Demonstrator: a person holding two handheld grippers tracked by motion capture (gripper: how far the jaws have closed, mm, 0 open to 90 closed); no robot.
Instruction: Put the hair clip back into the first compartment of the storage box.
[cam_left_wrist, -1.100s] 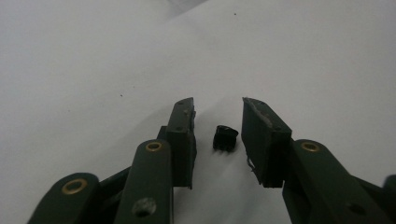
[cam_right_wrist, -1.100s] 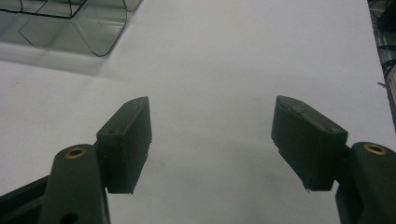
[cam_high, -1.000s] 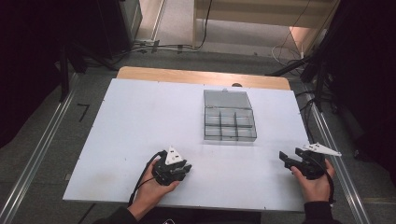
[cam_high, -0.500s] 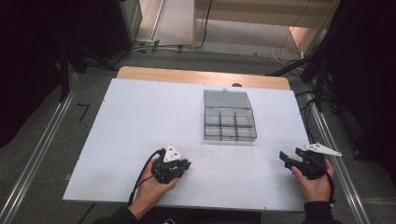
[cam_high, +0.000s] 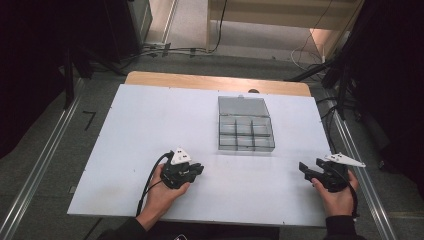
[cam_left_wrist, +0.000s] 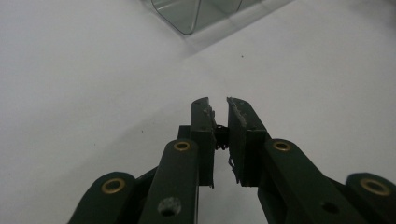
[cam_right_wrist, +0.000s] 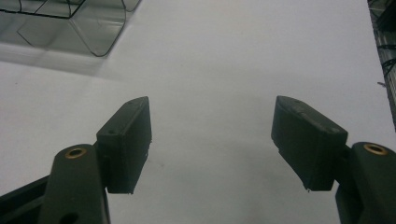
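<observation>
Table (cam_high: 150, 125) with one clear compartment box (cam_high: 245, 129), two hand-held grippers, left hand-held gripper (cam_left_wrist: 220, 106) closed together on nothing, right hand-held gripper (cam_right_wrist: 212, 135) wide apart

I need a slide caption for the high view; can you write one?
Person's left gripper shut and right gripper open, both empty on the white table near a clear compartment box.
</observation>
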